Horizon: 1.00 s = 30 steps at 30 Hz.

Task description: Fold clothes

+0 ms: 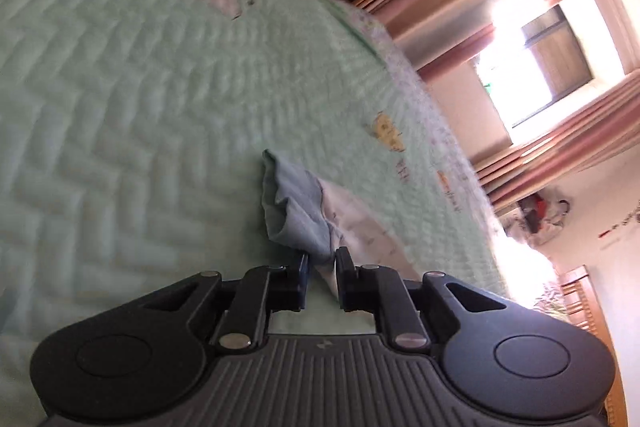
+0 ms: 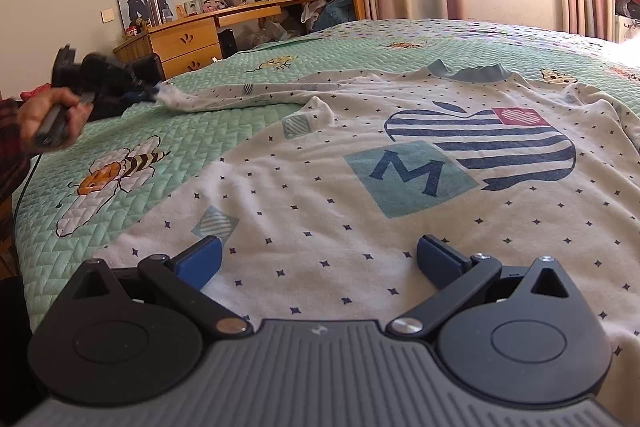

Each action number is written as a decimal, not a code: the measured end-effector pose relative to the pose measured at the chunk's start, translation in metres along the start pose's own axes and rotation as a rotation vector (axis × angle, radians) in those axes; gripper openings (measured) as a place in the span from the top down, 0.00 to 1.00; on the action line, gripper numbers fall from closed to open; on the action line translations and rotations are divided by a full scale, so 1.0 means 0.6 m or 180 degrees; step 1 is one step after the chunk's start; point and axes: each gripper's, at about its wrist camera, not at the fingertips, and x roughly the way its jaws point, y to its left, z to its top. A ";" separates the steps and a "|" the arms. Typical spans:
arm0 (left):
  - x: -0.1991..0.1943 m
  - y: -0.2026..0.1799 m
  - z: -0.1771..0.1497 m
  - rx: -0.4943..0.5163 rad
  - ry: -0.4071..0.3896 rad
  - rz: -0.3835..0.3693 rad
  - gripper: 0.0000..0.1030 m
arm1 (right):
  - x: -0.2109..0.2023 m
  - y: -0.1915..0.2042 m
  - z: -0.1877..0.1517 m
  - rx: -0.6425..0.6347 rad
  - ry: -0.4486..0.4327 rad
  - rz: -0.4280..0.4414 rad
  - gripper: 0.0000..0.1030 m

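I am clamping the left hand-held gripper (image 1: 322,261) on the blue sleeve cuff (image 1: 294,203), drawing the sleeve out toward nine o'clock. The sweatshirt (image 2: 400,195) is lying face up on the bed (image 2: 120,187); my right hand-held gripper (image 2: 319,259) is hovering released over its hem. I am judging that the sleeve needs even tension before folding inward.

The sleeve cuff (image 1: 298,207) disappears between the closed jaws of the left gripper (image 1: 322,261), the sweatshirt (image 2: 360,187) runs under the right gripper (image 2: 318,259) body and past the frame's right edge, and the left hand (image 2: 48,115) is motion-blurred.
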 end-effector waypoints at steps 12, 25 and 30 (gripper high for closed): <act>0.003 -0.042 0.076 0.0157 -0.0292 0.0584 0.25 | -0.001 -0.001 0.000 0.0005 -0.0007 0.0008 0.00; 0.095 -0.081 0.090 0.1026 0.0343 0.0615 0.65 | -0.001 -0.002 0.000 0.0008 -0.0005 0.0014 0.00; 0.085 -0.097 0.075 0.1288 0.0270 0.0514 0.86 | -0.001 -0.003 0.001 0.0011 -0.0004 0.0017 0.00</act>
